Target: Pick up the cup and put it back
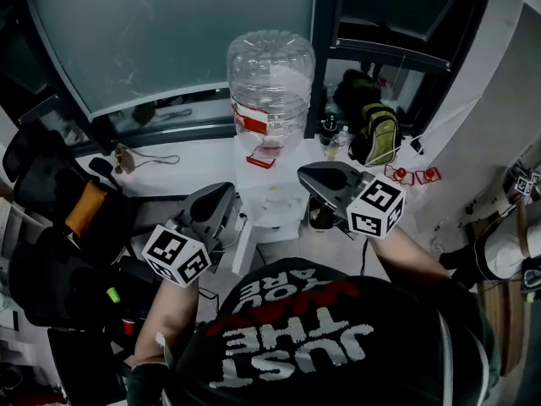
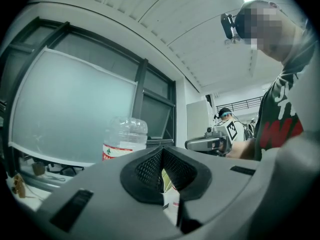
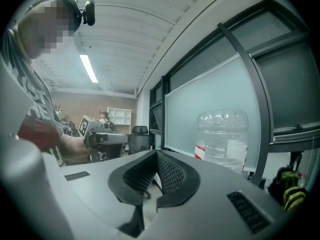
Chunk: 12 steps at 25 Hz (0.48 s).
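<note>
A white water dispenser [image 1: 275,194] stands in front of me with a large clear empty bottle [image 1: 270,79] on top. My left gripper [image 1: 230,194] is held level at its left side and my right gripper [image 1: 306,176] at its right, both apart from it. Each one's jaws meet at the tips with nothing between them, as the left gripper view [image 2: 161,154] and the right gripper view [image 3: 156,156] show. A dark round vessel [image 1: 320,216], perhaps the cup, sits right of the dispenser, partly hidden under the right gripper. The bottle [image 2: 125,136] [image 3: 222,139] shows in both gripper views.
The dispenser stands by a white desk [image 1: 169,172] in front of a frosted glass panel [image 1: 169,32]. A green and black backpack [image 1: 379,134] and small bottles [image 1: 334,142] lie at the back right. A dark office chair [image 1: 51,193] stands at the left.
</note>
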### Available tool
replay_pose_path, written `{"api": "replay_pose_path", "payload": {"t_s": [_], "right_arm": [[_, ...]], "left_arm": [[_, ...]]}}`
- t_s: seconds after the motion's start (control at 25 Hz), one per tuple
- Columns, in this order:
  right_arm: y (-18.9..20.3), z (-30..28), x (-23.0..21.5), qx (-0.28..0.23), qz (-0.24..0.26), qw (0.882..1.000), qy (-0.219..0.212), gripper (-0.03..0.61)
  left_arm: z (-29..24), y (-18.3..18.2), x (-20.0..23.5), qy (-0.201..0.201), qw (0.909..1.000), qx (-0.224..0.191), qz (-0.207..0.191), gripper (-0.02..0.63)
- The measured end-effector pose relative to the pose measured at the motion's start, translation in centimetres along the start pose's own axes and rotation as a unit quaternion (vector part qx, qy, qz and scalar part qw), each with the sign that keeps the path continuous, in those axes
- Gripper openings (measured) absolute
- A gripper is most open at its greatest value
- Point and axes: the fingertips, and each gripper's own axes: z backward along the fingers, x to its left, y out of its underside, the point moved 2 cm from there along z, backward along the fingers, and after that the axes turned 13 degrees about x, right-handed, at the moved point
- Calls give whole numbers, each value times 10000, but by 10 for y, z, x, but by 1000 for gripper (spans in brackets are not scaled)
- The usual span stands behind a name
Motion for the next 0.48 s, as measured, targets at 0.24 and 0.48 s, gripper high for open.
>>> {"api": "replay_pose_path", "payload": {"t_s": [0.24,0.48], "right_arm": [[3,-4,-4,26,-22,10000,-22,34],[3,-8,-6,39,2,10000,-68,34]], "left_arm": [[-4,2,4,17,10000,23,16,8],[-10,4,6,69,10000,45,7,8]]}}
